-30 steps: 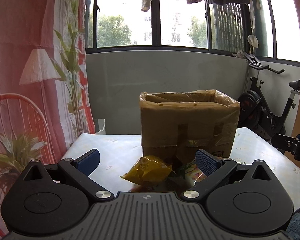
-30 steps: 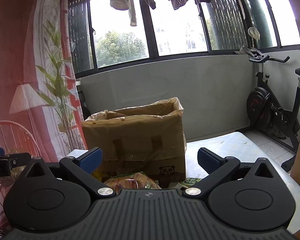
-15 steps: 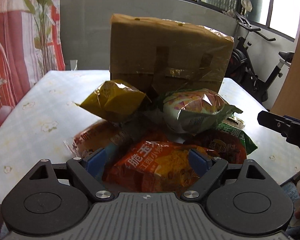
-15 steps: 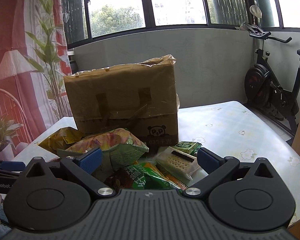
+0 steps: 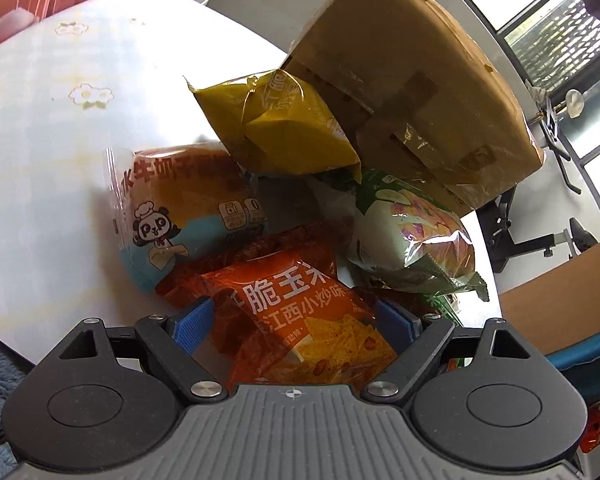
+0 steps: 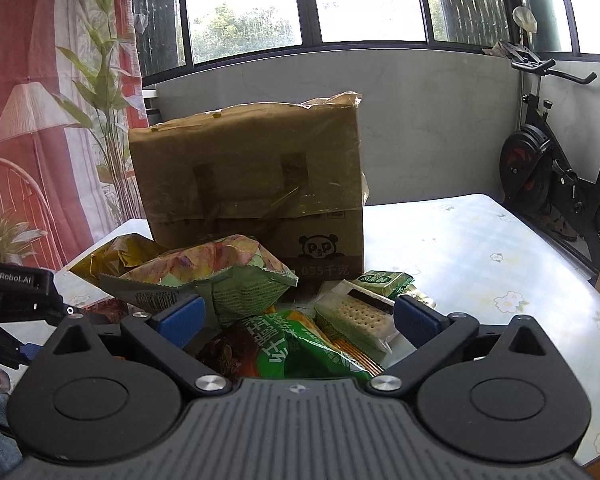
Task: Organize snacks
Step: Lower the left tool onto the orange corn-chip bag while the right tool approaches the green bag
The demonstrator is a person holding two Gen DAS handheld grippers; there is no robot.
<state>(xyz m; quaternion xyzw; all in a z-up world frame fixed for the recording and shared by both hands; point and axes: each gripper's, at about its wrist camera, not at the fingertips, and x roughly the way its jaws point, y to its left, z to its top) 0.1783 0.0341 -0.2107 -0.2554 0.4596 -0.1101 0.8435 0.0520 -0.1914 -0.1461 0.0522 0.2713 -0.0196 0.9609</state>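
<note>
While the white flower-print bench (image 6: pixel 480 248) carries everything, the biggest thing on it is the brown taped cardboard box (image 6: pixel 252 180) with a panda mark, standing upright toward the far side. Against the front of that box lies the heap of snacks. A yellow crinkled packet (image 5: pixel 276 120) leans on the box's front face. Just beside the box on the window side sits a puffy pale-green and pink bag (image 5: pixel 408 232). In front of the box, toward the curtain, lies a clear-wrapped bread pack with a panda chef (image 5: pixel 180 208). Nearest me, in front of the box, is the orange corn-chip bag (image 5: pixel 300 320). My left claw (image 5: pixel 296 322) has just been narrowing, yet its blue pads stand apart on either side of that orange bag; I cannot tell whether they touch it. My right claw (image 6: pixel 296 316) is spread wide above a green snack packet (image 6: pixel 300 344), with a clear-wrapped cracker pack (image 6: pixel 356 316) just beside it, before the box.
</note>
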